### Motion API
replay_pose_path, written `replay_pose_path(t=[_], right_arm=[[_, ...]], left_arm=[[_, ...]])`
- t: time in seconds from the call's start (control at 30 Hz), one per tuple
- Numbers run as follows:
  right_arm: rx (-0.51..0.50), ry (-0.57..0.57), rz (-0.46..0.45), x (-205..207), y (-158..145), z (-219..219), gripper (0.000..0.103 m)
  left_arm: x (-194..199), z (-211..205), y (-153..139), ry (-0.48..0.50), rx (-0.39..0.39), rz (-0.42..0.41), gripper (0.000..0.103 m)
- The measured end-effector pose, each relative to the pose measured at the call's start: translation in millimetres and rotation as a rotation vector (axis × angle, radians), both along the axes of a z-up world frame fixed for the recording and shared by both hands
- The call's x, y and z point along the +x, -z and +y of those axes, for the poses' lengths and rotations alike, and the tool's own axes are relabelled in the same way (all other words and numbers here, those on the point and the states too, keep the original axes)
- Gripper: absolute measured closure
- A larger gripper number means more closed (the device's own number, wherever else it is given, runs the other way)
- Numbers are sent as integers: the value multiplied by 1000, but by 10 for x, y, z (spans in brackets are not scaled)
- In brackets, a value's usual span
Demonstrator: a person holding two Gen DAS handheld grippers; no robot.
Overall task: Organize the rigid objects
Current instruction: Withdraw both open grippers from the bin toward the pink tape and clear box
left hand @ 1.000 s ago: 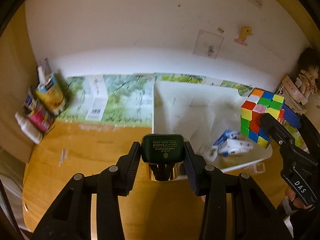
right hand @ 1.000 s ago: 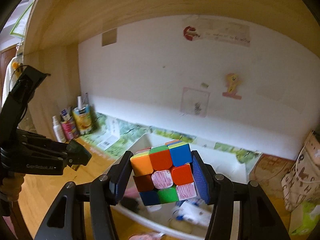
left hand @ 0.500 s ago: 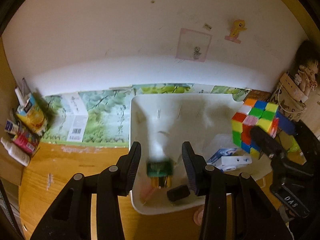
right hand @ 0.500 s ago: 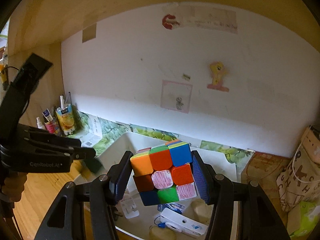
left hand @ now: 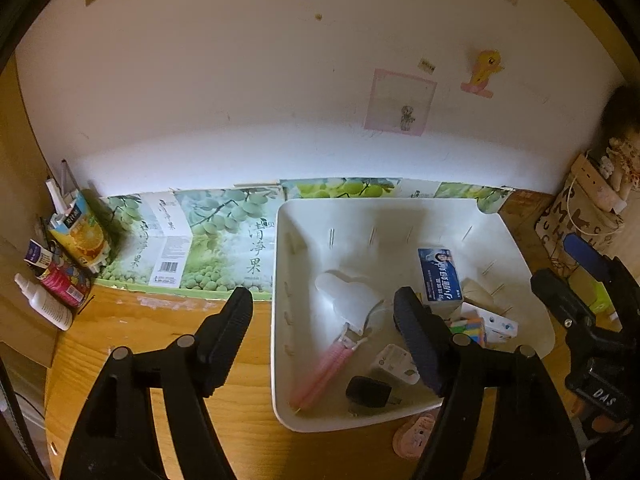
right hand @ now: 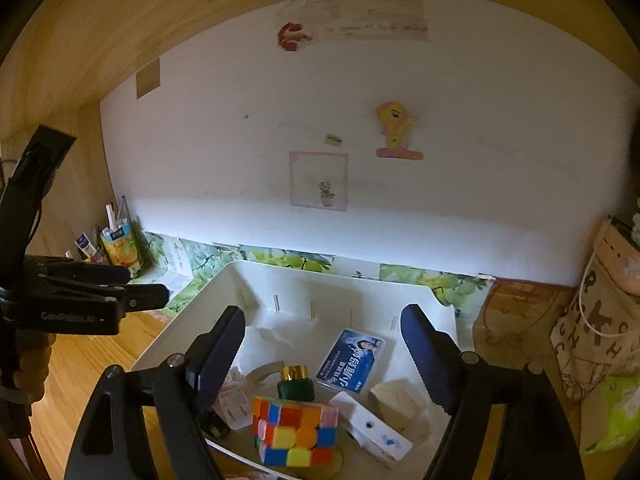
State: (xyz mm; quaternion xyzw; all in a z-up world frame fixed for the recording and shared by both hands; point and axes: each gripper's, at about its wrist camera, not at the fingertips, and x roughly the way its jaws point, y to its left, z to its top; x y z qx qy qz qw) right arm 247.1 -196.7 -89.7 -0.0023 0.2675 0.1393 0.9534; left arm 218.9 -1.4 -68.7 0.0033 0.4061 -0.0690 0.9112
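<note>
Wooden bench (left hand: 240, 408) carries the white bin (right hand: 192, 324) at lower centre holding the cube (right hand: 296, 430); both tongs (left hand: 322, 340) (right hand: 322, 354) gape empty, so lift them straight up, clear of its rim.

Left claw finger (left hand: 416, 344) hides most of the cube (left hand: 470, 326) (only an edge shows)
</note>
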Motion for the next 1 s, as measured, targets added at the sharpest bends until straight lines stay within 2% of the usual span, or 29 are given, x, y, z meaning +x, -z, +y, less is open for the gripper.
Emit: replay_pose_path(t=[0.33,0.8,1.0], right_arm=[[14,26,-10,-298,-131,-140,21],[40,58,73,-1017,81,-360,21],[85,89,109,-1262,164,-517,21]], left_arm=[[-374,-31,-113,-1,11,-24,27],[-1081,-137,70,4,18,23,27],[-1323,-205,161,10,40,40,27]])
